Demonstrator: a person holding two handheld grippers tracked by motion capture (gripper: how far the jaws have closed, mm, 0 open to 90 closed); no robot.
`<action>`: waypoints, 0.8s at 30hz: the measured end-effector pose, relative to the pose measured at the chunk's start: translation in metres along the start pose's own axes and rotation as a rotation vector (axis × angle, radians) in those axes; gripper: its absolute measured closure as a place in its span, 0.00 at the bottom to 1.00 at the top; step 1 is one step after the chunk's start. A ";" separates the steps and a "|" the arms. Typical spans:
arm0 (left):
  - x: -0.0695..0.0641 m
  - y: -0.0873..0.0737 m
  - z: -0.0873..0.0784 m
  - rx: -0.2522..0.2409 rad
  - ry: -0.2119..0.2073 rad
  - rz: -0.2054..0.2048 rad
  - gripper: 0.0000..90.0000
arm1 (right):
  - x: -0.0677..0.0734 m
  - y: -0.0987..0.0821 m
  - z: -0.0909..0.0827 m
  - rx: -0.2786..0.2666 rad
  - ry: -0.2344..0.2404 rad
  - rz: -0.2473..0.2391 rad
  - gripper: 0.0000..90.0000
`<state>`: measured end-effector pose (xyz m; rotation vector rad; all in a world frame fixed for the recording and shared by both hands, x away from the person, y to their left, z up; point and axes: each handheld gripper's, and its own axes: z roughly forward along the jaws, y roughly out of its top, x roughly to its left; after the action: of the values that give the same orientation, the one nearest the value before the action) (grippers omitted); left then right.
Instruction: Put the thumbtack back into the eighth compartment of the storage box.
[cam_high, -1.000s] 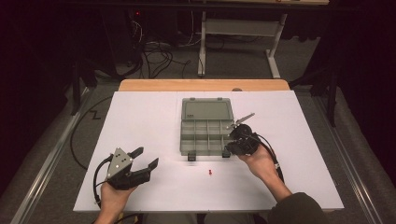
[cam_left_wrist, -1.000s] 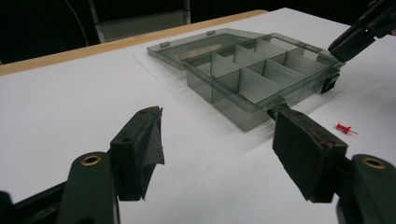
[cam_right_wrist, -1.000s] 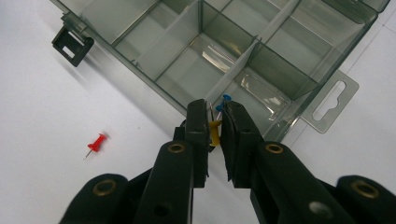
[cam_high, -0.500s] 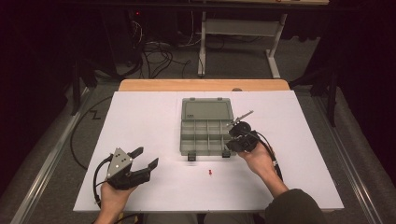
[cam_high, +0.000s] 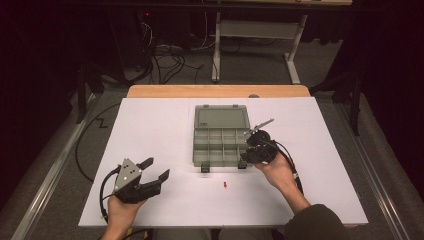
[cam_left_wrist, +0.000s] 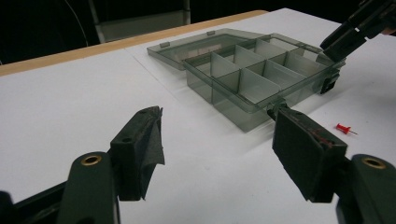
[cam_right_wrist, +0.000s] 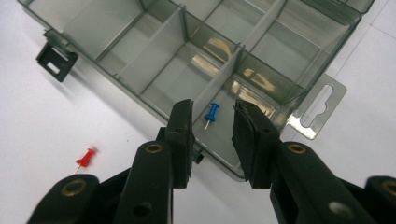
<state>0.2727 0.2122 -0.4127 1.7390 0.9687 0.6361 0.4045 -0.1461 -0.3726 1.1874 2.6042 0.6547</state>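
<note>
Blue pin (cam_right_wrist: 212, 112) in organizer box (cam_high: 220, 150), corner cell; red pin (cam_high: 225, 185) left on table (cam_high: 150, 130). R gripper (cam_right_wrist: 212, 122) just opening, part-spread above blue pin, nothing held. L gripper (cam_high: 156, 169) wide, empty.

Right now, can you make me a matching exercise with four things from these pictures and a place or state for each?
Things:
1. blue pushpin
2. red pushpin
3. organizer box
4. left gripper

Places or states:
A. lid folded back flat
B. on the white table, outside the box
C. open, holding nothing
D. inside a corner compartment

Pairs: 1-D, 2-B, 3-A, 4-C
</note>
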 end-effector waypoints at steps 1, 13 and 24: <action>0.000 0.000 0.000 0.000 0.000 0.000 0.37 | 0.002 -0.001 -0.001 -0.004 0.000 -0.007 0.77; 0.000 0.000 0.000 0.000 0.001 -0.003 0.37 | 0.011 -0.011 -0.005 -0.026 0.016 -0.034 0.72; 0.000 0.000 0.001 0.000 0.001 -0.004 0.37 | 0.015 -0.017 -0.010 -0.049 0.045 -0.045 0.72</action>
<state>0.2731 0.2118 -0.4129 1.7369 0.9723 0.6347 0.3791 -0.1477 -0.3719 1.1090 2.6274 0.7392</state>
